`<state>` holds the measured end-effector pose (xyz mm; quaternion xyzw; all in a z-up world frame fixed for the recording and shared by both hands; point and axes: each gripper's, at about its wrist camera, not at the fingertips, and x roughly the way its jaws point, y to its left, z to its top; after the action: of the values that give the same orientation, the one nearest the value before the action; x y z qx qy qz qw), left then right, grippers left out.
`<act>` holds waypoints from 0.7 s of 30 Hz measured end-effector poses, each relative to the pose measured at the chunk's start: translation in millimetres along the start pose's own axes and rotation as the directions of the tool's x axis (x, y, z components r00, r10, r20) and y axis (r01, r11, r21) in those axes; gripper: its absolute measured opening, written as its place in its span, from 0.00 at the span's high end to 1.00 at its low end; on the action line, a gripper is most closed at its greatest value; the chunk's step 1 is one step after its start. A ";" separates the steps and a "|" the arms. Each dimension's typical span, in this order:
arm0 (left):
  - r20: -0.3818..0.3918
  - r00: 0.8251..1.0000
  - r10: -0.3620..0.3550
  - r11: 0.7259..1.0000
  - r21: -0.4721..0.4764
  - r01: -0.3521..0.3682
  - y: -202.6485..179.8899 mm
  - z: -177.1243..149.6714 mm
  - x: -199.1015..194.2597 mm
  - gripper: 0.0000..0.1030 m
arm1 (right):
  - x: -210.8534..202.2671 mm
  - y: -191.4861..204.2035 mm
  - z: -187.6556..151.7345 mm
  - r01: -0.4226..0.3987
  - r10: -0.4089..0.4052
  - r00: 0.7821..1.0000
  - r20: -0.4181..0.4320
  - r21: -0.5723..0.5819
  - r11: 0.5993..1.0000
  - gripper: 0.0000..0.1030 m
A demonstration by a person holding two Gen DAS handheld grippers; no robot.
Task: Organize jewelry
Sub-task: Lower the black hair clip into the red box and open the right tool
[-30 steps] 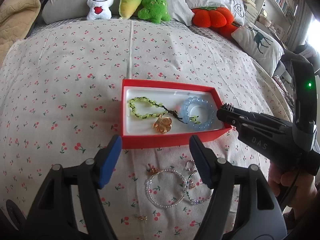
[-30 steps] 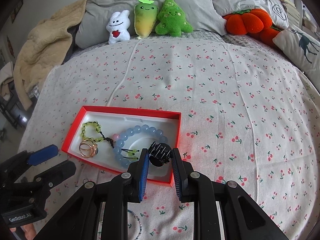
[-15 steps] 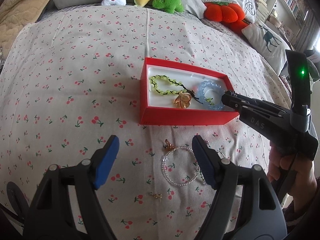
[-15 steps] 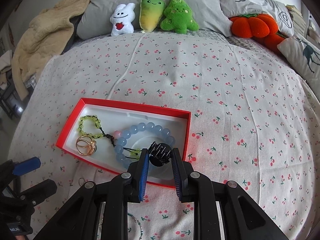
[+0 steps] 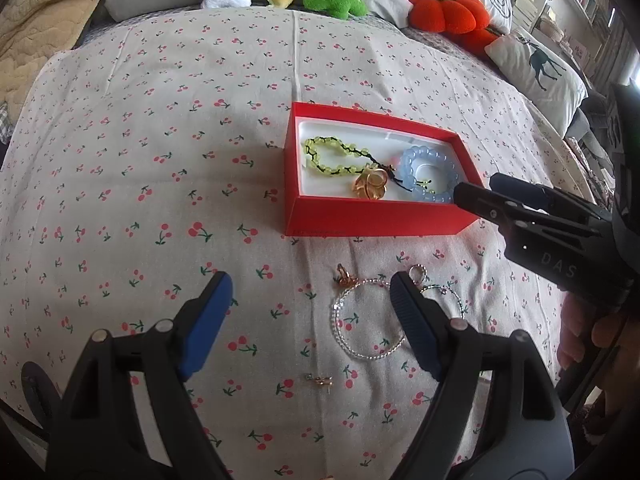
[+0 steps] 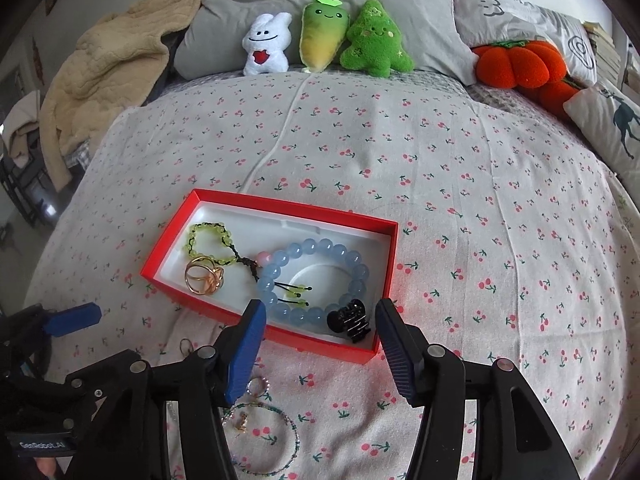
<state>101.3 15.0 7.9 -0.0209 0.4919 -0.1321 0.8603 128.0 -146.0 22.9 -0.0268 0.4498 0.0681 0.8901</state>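
We see a shallow red cardboard box with a white liner (image 6: 390,264) lying on the cherry-print bedsheet (image 6: 460,160). Inside it lie a pale blue bead bracelet (image 6: 316,280), a yellow-green bead strand on black cord (image 6: 208,240), a gold ring (image 6: 204,278) and a small black toothed hair clip (image 6: 349,320) in the near right corner. Our right claw (image 6: 320,354) hangs wide open just at the box's near edge, with the clip lying free between its blue pads. Our left claw (image 5: 308,326) is also spread wide, over clear beaded bracelets (image 5: 360,320) lying on the sheet in front of the box.
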 end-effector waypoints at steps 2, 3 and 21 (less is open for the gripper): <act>-0.002 1.000 0.007 1.000 0.006 -0.007 0.0 -2.2 -0.3 0.21 | -5.7 2.0 -3.3 0.002 -0.002 1.000 0.006 -0.014 1.000 0.41; -0.003 1.000 0.009 1.000 0.009 -0.009 0.0 -3.4 -0.2 0.21 | -8.3 2.8 -5.3 0.003 -0.003 1.000 0.008 -0.021 1.000 0.38; -0.047 0.998 0.036 0.998 0.056 -0.033 0.7 -29.5 -0.3 0.21 | -26.9 13.3 -54.3 -0.014 0.008 0.997 -0.076 -0.084 0.996 0.27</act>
<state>76.2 18.6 -7.2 0.0145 0.5090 -0.1312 0.8506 67.0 -141.3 12.5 -0.0647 0.4800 0.0909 0.8702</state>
